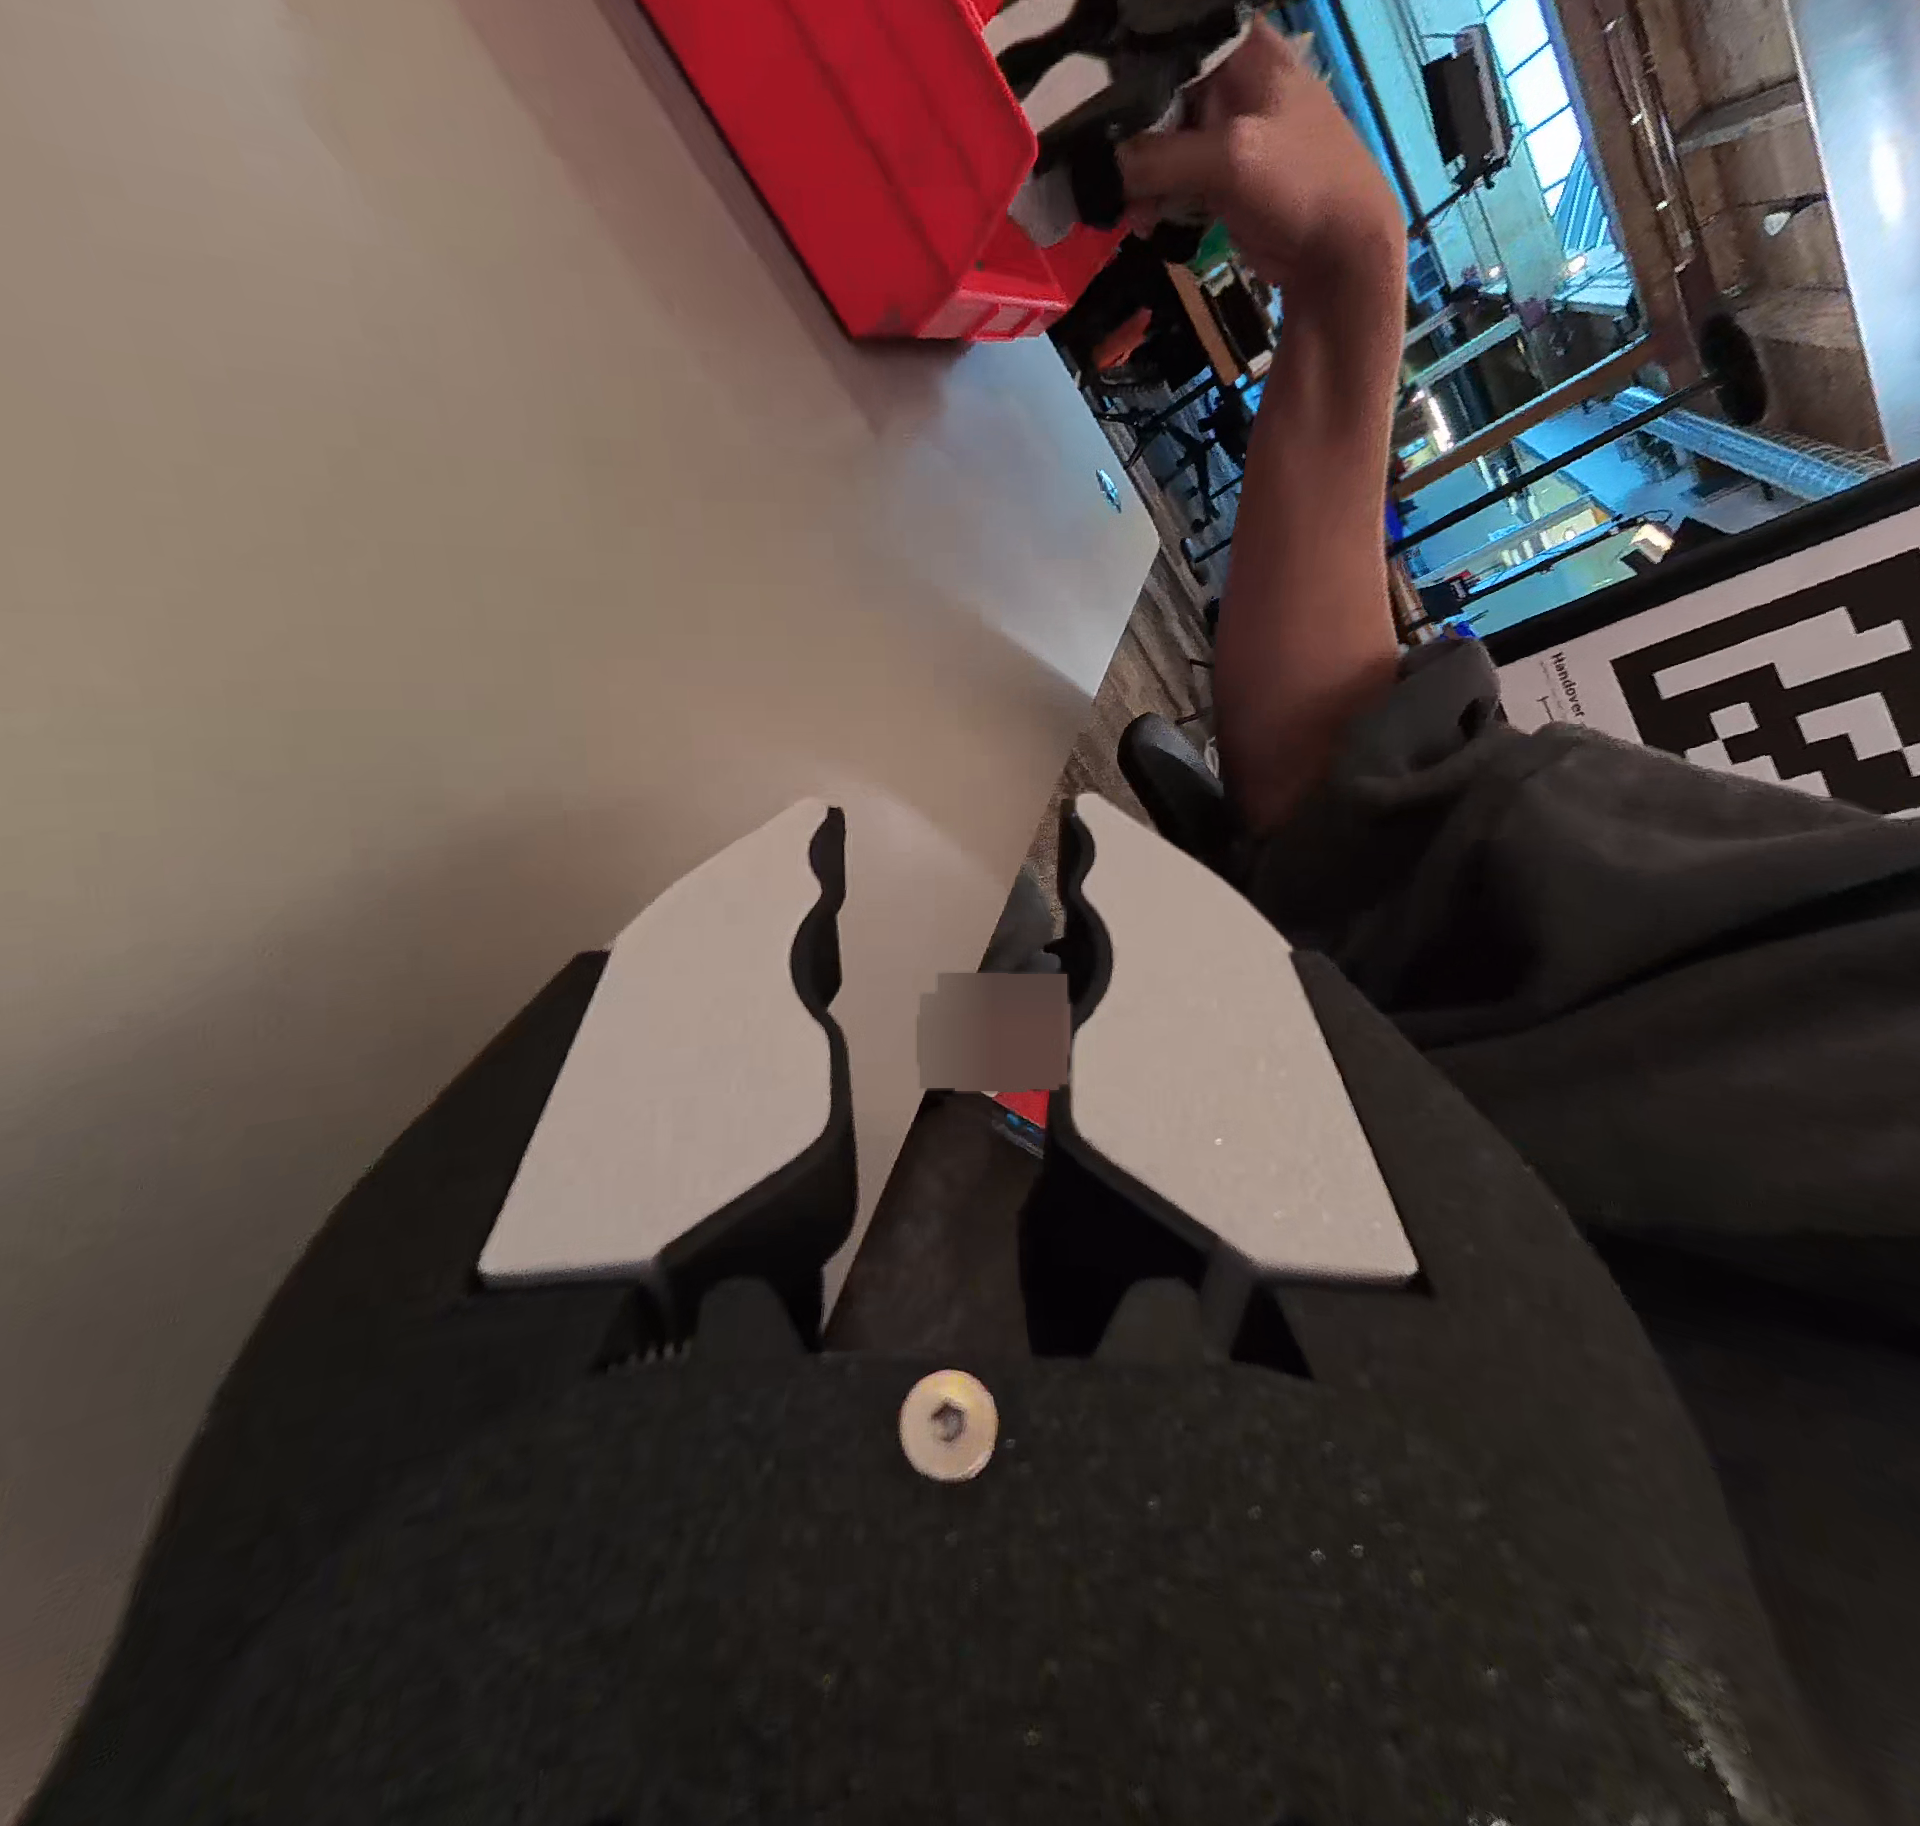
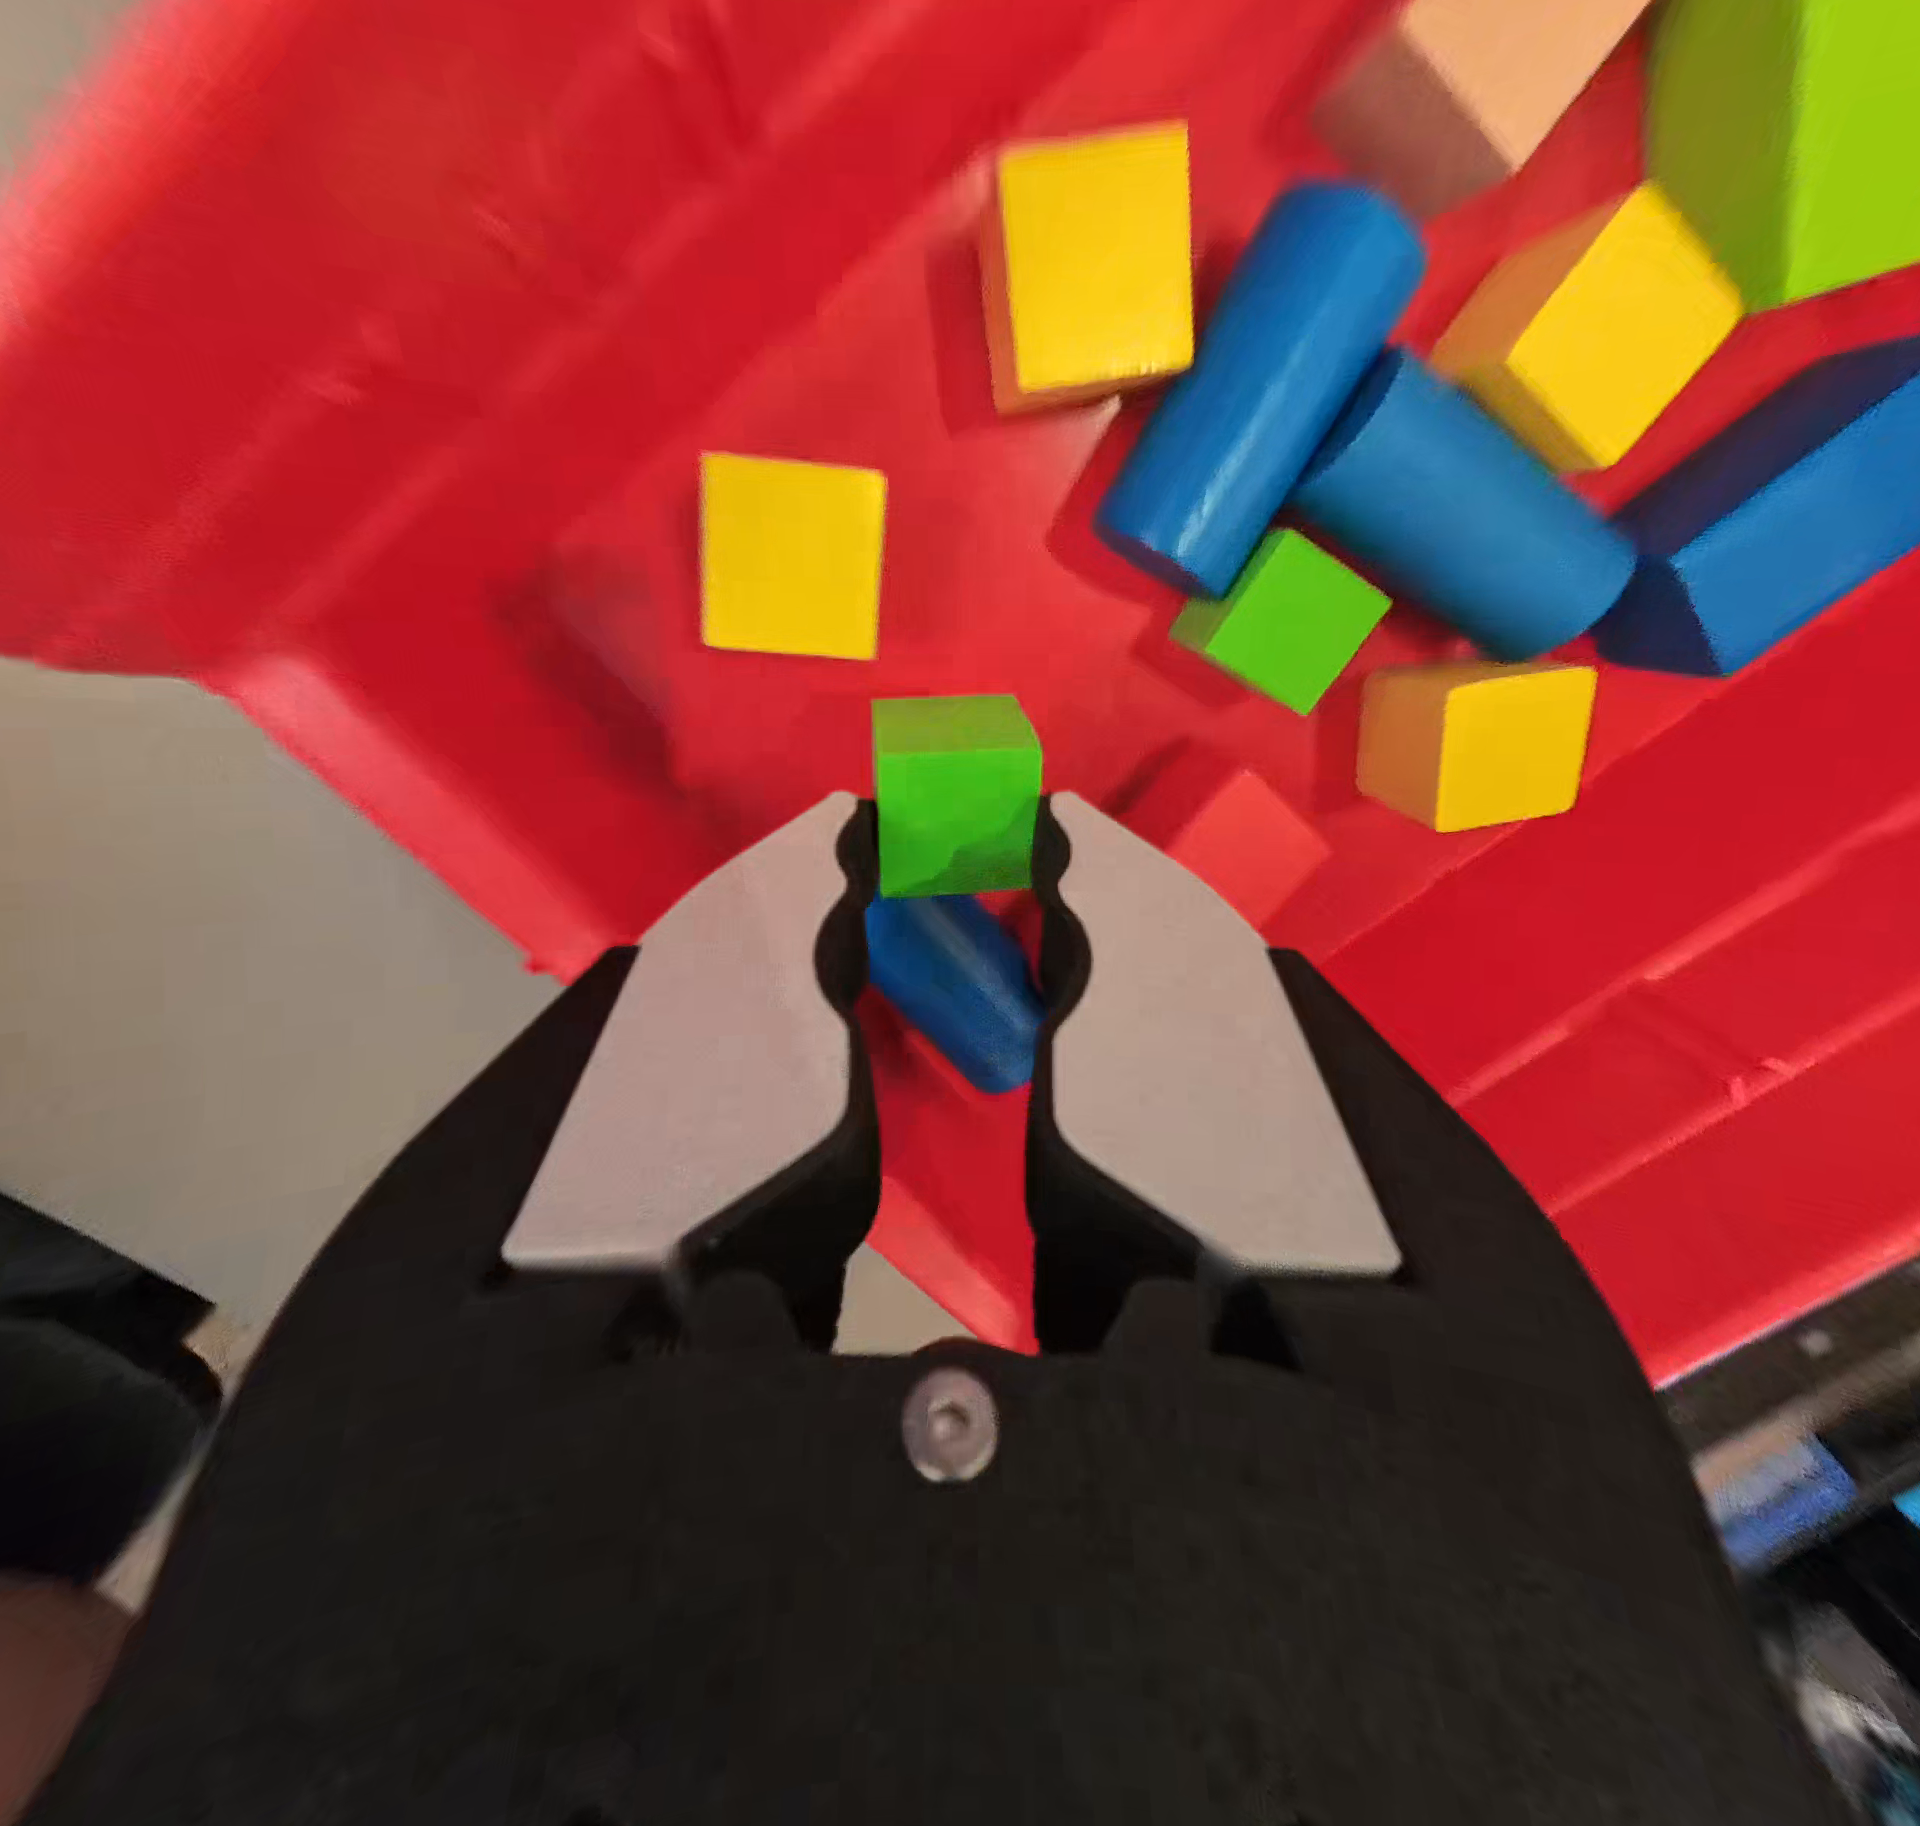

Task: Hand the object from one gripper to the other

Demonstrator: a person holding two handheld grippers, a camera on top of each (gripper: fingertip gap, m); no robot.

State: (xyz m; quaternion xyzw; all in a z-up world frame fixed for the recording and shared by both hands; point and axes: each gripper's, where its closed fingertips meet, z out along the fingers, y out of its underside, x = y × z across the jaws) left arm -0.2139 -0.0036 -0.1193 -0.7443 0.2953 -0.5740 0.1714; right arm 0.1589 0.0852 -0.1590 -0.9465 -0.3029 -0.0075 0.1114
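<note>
1. Right gripper [image 2: 954, 820], black body with 2 grey-faced fingers: clenched on a small bright-green wooden cube [image 2: 956, 800], which sits pinched between the fingertips, one face against each pad.
2. The small bright-green wooden cube is held above the open red plastic bin [image 2: 520, 270], clear of the blocks lying on its floor.
3. On the bin floor: 4 yellow wooden blocks, the nearest a flat yellow square block [image 2: 792, 555]; 2 blue wooden cylinders [image 2: 1262, 384] lying crossed and touching; a second green cube [image 2: 1288, 618] just beside them; a blue triangular prism [image 2: 1787, 540] at the right edge; a large lime-green block [image 2: 1797, 83] and a pale natural-wood block [image 2: 1507, 31] at the upper right. A further blue block [image 2: 951, 987] shows below the held cube, between the fingers.
4. Left gripper [image 1: 951, 841], same build: released, its 2 fingers parted with nothing between them, tilted over the edge of the pale grey table [image 1: 364, 529].
5. In the left wrist view the right gripper [image 1: 1049, 114] appears far off, held in a person's hand [image 1: 1236, 155] over the red bin [image 1: 831, 93]; motion blur hides its load there.
6. A black-and-white marker board [image 1: 1766, 696] stands at the right.
</note>
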